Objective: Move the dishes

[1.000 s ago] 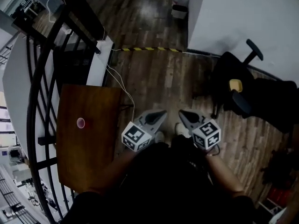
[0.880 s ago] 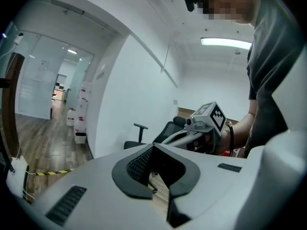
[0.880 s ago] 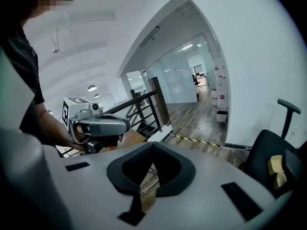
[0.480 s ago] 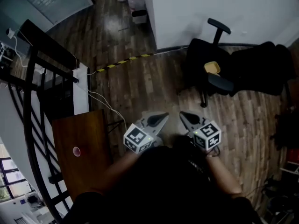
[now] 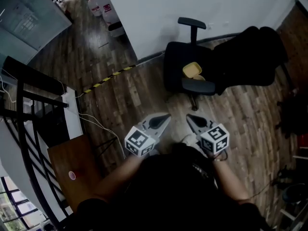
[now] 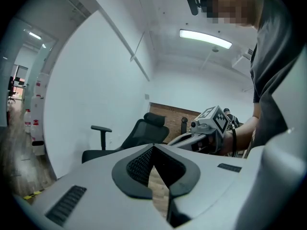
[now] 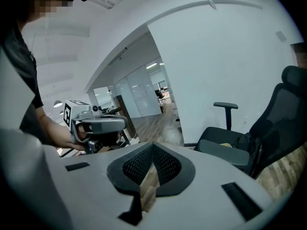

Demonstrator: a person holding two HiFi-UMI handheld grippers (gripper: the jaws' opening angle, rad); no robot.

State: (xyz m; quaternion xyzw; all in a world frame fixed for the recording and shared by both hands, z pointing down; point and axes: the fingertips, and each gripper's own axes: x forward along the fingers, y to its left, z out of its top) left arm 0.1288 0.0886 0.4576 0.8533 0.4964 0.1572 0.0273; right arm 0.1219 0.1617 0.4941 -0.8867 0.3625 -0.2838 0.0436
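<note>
No dishes show in any view. Both grippers are held side by side in front of the person, above a wooden floor. In the head view my left gripper (image 5: 164, 118) and my right gripper (image 5: 191, 118) point forward, each with its marker cube behind it. In the left gripper view my left gripper (image 6: 153, 148) has its jaws closed tip to tip, with nothing between them. The right gripper view shows my right gripper (image 7: 153, 145) the same way, shut and empty. Each gripper view also catches the other gripper beside it.
A black office chair (image 5: 179, 61) with a yellow thing (image 5: 191, 70) on its seat stands ahead, against a white wall (image 5: 192, 8). A brown table (image 5: 82, 170) with a small red cup (image 5: 71, 175) is at lower left, beside a black railing (image 5: 29, 97). Dark items (image 5: 255, 52) sit right of the chair.
The head view has swung right: the table and cup slid to the lower left and the chair came toward the middle. Both grippers kept their pose and stayed shut.
</note>
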